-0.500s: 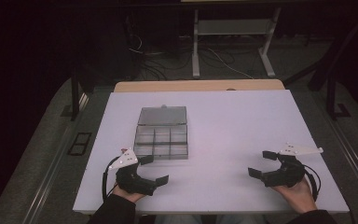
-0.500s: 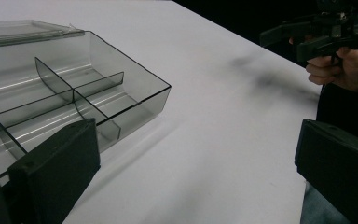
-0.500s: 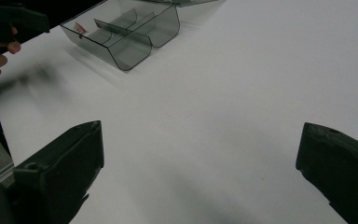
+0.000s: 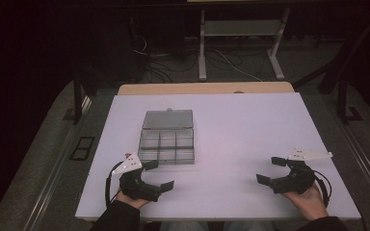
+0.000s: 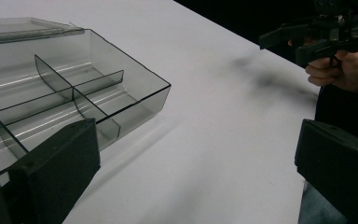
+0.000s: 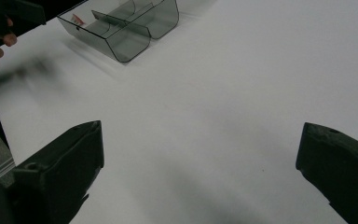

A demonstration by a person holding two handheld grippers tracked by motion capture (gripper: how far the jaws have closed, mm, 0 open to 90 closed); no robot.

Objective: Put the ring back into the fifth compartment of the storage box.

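Clear plastic makes up the box [image 4: 166, 138], and it sits open on the white table [image 4: 250, 125]. From the high view, my left gripper [image 4: 158, 174] rests just beside the box, jaws wide and holding nothing. My right gripper [image 4: 271, 169] is well apart from the box, jaws wide too.

In the left gripper view, the box [image 5: 65, 93] is right by my jaw. I think I could bump it and make it slide.

In the right gripper view, the box [image 6: 126, 23] is far off. Past the table the room is dark, with cables on the floor.
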